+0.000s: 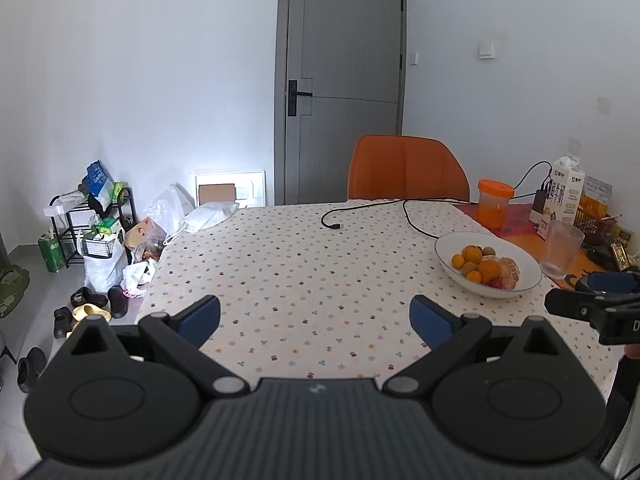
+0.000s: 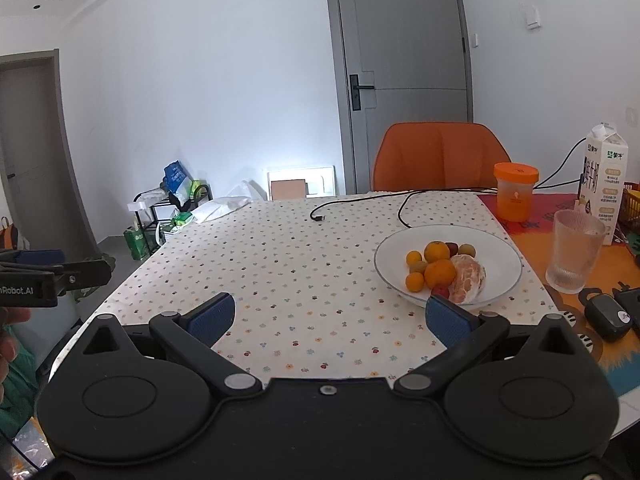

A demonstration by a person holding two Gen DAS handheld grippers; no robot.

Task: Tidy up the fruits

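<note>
Both tools hover above the table (image 1: 304, 264), which is covered by a dotted cloth. The left gripper (image 1: 315, 318) is spread wide and holds nothing; the right gripper (image 2: 330, 318) likewise. The fruits (image 2: 444, 270), oranges and small round ones, possibly grapes, lie in a white bowl (image 2: 500, 276) at the right. Far behind stand an orange chair (image 2: 440, 156) and a grey door (image 1: 344, 80).
</note>
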